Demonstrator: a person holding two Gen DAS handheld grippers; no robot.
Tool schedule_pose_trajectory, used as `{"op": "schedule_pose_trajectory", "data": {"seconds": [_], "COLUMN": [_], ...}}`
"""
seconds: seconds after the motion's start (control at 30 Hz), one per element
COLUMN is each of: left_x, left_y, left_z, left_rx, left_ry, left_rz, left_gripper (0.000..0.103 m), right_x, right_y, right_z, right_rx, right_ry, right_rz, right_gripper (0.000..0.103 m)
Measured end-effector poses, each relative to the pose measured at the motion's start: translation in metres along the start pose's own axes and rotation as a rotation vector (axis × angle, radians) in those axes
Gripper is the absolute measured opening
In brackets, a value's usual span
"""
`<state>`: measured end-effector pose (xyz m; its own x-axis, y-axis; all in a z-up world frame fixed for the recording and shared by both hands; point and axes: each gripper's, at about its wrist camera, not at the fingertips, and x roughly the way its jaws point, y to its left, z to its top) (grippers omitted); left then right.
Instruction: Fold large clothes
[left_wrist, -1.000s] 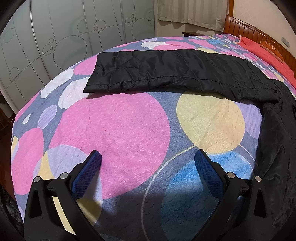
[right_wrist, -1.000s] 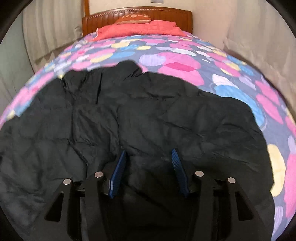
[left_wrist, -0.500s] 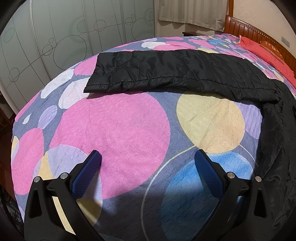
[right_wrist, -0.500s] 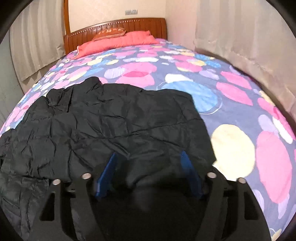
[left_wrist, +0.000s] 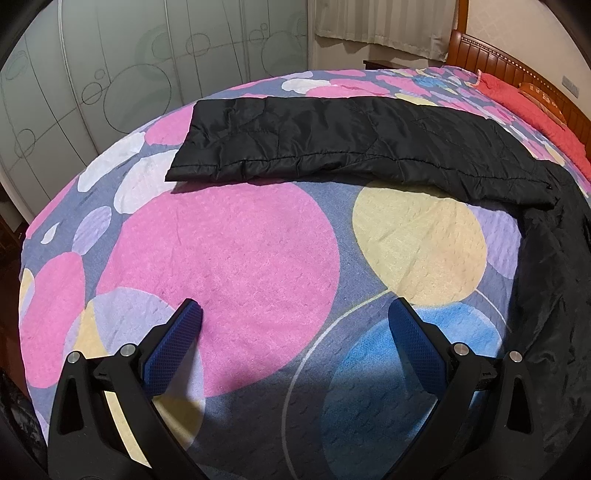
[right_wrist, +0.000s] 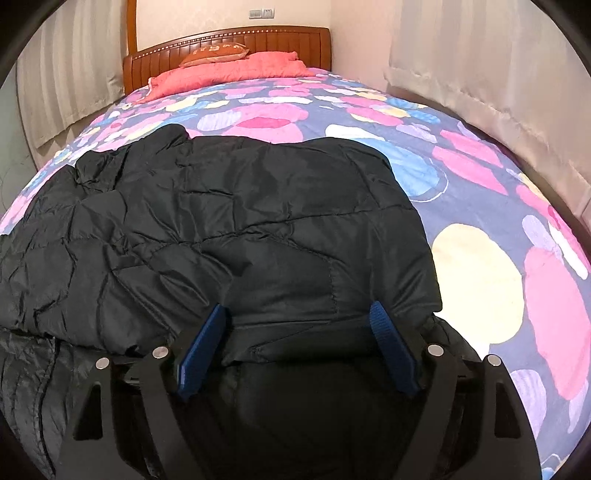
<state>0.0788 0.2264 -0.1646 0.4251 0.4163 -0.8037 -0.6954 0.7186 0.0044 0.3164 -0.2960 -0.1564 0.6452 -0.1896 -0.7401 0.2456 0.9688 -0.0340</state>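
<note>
From here I see my left tongs (left_wrist: 295, 317) standing wide over the bed (left_wrist: 236, 251), with nothing between the blue pads (left_wrist: 173, 343) but the pink and blue circles of the bedspread. Ahead of them a long black sleeve (left_wrist: 332, 140) of the jacket lies flat across the bedspread, its cuff end toward the wardrobe doors (left_wrist: 147, 66) and its other end running into the bulk of the jacket at the right edge of that view. Through the right camera, my right tongs (right_wrist: 299, 332) sit at the near edge of the black jacket (right_wrist: 221, 229); their jaws are opening, a fold of the quilted cloth lies between the pads (right_wrist: 201, 347), and the pads stand just off it on both sides rather than pressing it. The jacket is spread over the near half of the bed, bunched and creased on its left side, with a folded-over edge showing lower left and its far edge rounded against the spotted bedspread. Beyond it the bedspread runs up to a red quilt (right_wrist: 236, 70) and an orange pillow (right_wrist: 216, 51) against the wooden headboard (right_wrist: 229, 40). Pale curtains (right_wrist: 480, 74) hang along the right side of the bed.
</note>
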Motion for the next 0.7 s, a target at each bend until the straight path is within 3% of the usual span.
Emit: {"op": "schedule_pose_trajectory", "data": {"seconds": [0.1,0.2,0.27,0.63,0.67,0.7], "left_x": [-0.004,-0.005,0.003,0.053,0.052,0.052], "left_y": [0.014,0.038,0.049,0.092,0.093,0.096], "left_z": [0.005,0.013,0.025,0.084,0.084,0.085], "left_rx": [-0.062,-0.200,-0.248,-0.481,-0.493,-0.503], "left_ry": [-0.006,-0.042,-0.062,-0.132,-0.135,-0.139], "left_rz": [-0.084,-0.204,-0.246,-0.334,-0.341,-0.336], "left_gripper": [0.101,0.101,0.101,0.101,0.098,0.089], "right_x": [0.000,-0.001,-0.001,-0.001,-0.002,-0.002], "right_y": [-0.001,-0.001,-0.001,-0.001,-0.002,-0.001], "right_z": [-0.001,-0.001,-0.001,-0.001,0.000,0.000], "right_rx": [0.001,0.001,0.001,-0.005,-0.005,-0.004], "right_ry": [-0.004,-0.008,-0.010,-0.012,-0.013,-0.013], "right_rz": [0.002,0.004,0.003,-0.005,-0.007,-0.007], "right_gripper": [0.080,0.080,0.080,0.080,0.080,0.080]}}
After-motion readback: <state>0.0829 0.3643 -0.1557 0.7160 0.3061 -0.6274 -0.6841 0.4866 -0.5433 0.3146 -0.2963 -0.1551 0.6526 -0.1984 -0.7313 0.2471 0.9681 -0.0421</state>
